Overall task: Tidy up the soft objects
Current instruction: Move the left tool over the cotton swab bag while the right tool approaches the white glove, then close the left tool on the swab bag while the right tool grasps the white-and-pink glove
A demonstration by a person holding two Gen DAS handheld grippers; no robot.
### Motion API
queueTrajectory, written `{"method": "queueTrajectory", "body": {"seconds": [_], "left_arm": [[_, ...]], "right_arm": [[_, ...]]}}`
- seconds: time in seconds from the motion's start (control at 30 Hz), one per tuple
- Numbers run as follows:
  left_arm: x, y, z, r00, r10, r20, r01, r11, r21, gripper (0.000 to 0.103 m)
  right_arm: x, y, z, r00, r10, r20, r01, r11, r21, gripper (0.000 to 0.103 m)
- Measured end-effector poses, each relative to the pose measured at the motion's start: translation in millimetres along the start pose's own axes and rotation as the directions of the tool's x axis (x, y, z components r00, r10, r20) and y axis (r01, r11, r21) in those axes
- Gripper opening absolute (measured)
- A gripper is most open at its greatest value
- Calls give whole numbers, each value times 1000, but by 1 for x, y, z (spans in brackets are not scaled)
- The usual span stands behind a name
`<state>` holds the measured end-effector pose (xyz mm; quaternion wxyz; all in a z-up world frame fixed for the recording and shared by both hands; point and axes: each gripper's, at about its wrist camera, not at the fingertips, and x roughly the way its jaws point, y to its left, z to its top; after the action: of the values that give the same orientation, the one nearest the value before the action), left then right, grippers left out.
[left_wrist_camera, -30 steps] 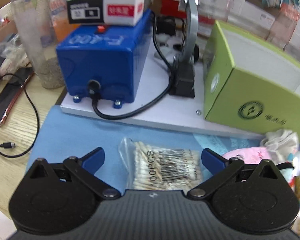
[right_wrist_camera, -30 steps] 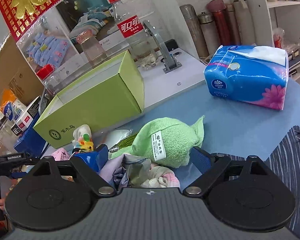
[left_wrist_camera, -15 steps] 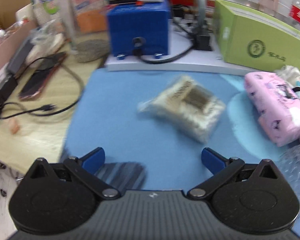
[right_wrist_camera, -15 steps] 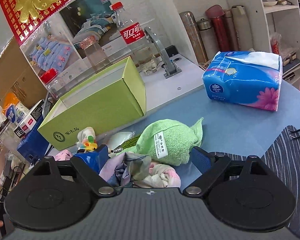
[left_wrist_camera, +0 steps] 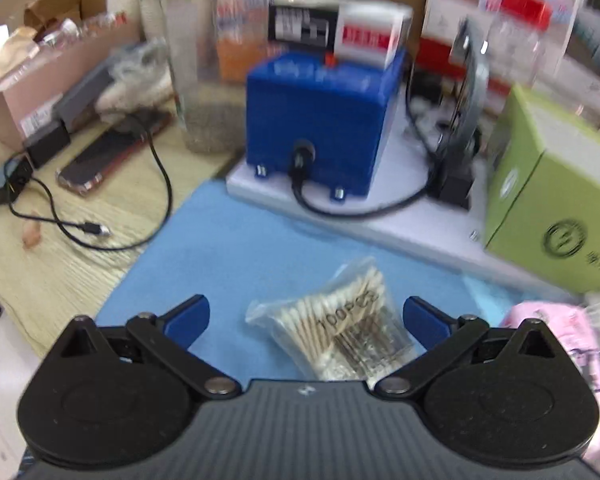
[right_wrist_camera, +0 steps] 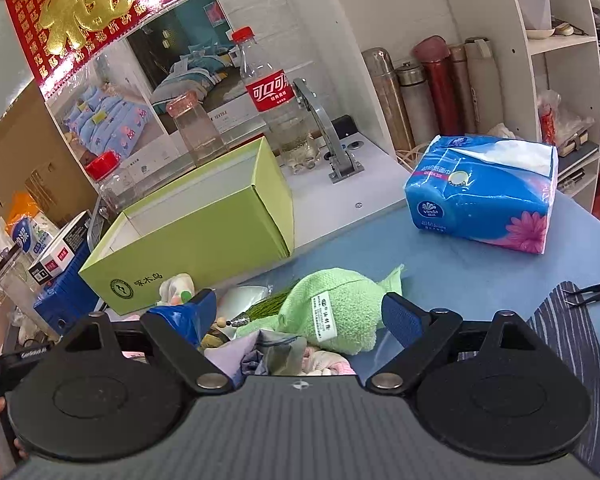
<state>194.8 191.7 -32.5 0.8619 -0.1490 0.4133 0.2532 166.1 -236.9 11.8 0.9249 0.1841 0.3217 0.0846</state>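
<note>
Cluttered worktop, part pale wood, part covered by a blue mat (left_wrist_camera: 236,256); shelving with flasks behind on the right.

Left wrist view, left to right: black cable (left_wrist_camera: 100,236) and phone (left_wrist_camera: 108,152) on the wood; blue machine (left_wrist_camera: 320,120) on a white base at centre rear; green box (left_wrist_camera: 556,200) at far right. Image blurred.

Item 1: bag of cotton swabs (left_wrist_camera: 340,336). Clear plastic sleeve, pale wooden sticks with white tips, printed "100PCS" and a barcode. Lies flat on the blue mat, set at a slant. Position: between the two blue fingers of the left gripper (left_wrist_camera: 306,316), nearer the right-hand one, its near end hidden under the gripper body; whether either finger touches it cannot be told. Left gripper spread wide, holding nothing. A pink packet (left_wrist_camera: 556,328) sits just beside on the right.

Right wrist view, left to right: green box (right_wrist_camera: 188,248), open-topped, on the white base; pile of soft goods on the mat; blue tissue pack (right_wrist_camera: 484,204) well apart at right rear.

Item 2: green towel (right_wrist_camera: 336,312). Fluffy, bunched, white label showing. Rests at the top of the pile, between the fingers of the right gripper (right_wrist_camera: 304,316). Right gripper spread wide, gripping nothing.
</note>
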Motion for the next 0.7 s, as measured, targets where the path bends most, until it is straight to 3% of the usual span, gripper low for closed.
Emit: {"method": "queueTrajectory", "body": {"seconds": [0.03,0.13,0.4,0.6,0.7], "left_arm": [[5,2,-2,999,-19,-27,19,1000,0,102],[-5,10,-16,999,38,19,-39,999,34,102],[-13,37,-36,998,-18,59,12,995,96,102],[-12,35,-36,996,-34,77,25,993,112,102],[-12,35,-35,996,-37,76,28,993,115,102]], "right_arm": [[0,-4,0,1000,-8,-2,8,1000,4,77],[-1,-18,-1,999,-33,3,33,999,26,77],[5,-25,-11,998,-36,-44,36,999,12,77],[0,-12,-22,997,-48,-66,43,996,-76,77],[18,-4,-23,985,-124,-118,105,982,-155,77]]}}
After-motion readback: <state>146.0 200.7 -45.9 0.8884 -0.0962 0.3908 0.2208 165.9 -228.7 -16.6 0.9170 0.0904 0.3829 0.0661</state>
